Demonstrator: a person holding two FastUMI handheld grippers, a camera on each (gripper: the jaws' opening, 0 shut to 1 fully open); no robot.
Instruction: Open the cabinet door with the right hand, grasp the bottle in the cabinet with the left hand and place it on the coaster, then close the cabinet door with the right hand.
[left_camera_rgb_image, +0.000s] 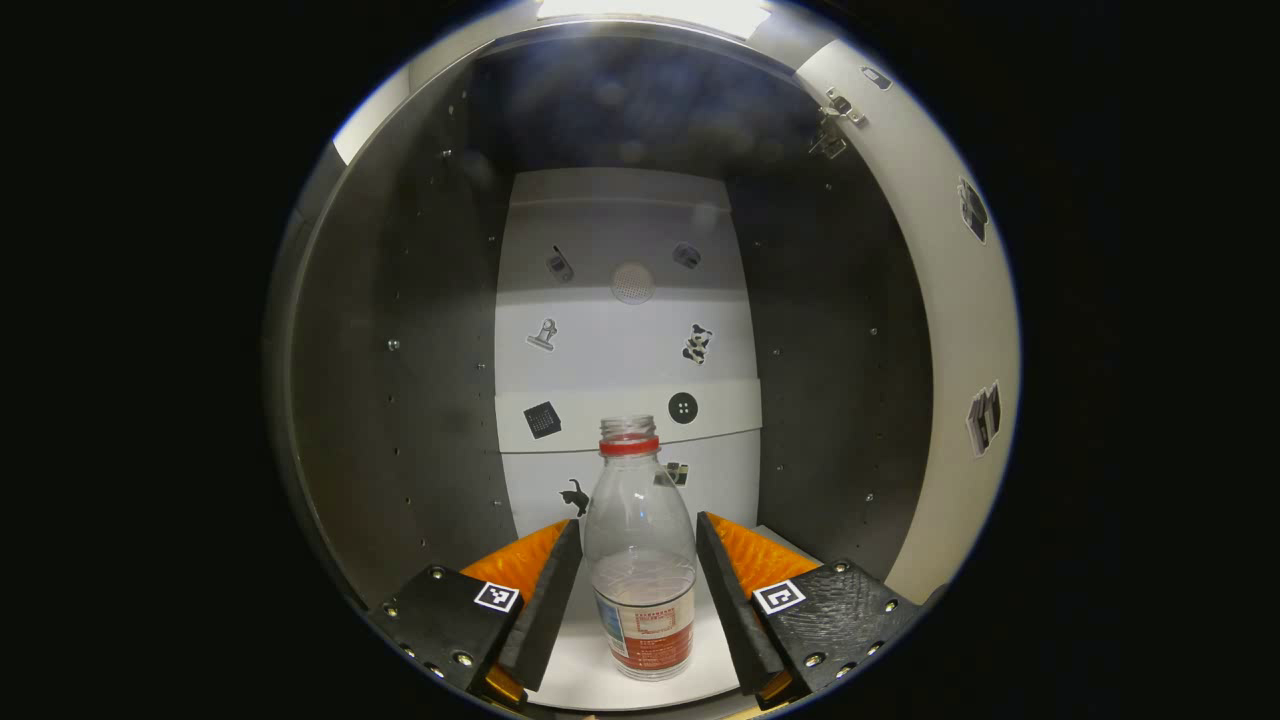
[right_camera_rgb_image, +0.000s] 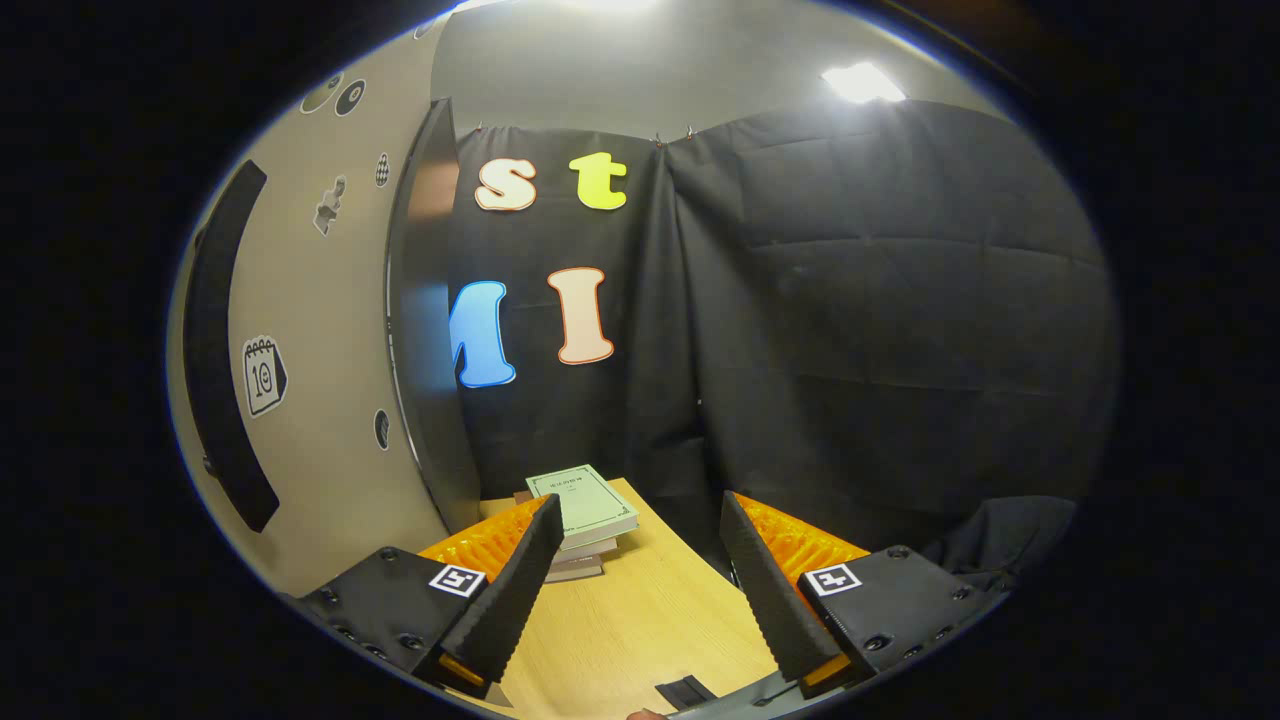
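In the left gripper view the left tool (left_camera_rgb_image: 640, 590) reaches into the open cabinet (left_camera_rgb_image: 400, 380), its two fingers spread apart with the bottle (left_camera_rgb_image: 640, 560) standing upright between them on the white cabinet floor (left_camera_rgb_image: 575, 680). The bottle is clear, with a red ring at its neck, no cap on its open mouth, a little liquid low down and a red and white label around its base. Both fingers (left_camera_rgb_image: 545, 600) sit close beside the bottle's lower body, and whether either one touches it cannot be told; the bottle does not look squeezed. The cabinet's side walls are dark, dotted with small screws, and its pale back panel (left_camera_rgb_image: 625, 340) carries several small stickers and a round vent. At the right edge of that view, the pale cabinet door (left_camera_rgb_image: 950, 330) stands swung open, with a hinge near its top and a few stickers on it. In the right gripper view the right tool (right_camera_rgb_image: 640, 590) has its fingers wide apart and grips nothing. It hangs above a light wooden desk (right_camera_rgb_image: 640, 620). A small stack of books (right_camera_rgb_image: 585, 520), the top one with a green cover, lies on the desk ahead of the left finger. To the left in that view stands the pale door face (right_camera_rgb_image: 320, 350) with stickers and a long dark handle (right_camera_rgb_image: 215, 350), its dark edge turned toward the camera.
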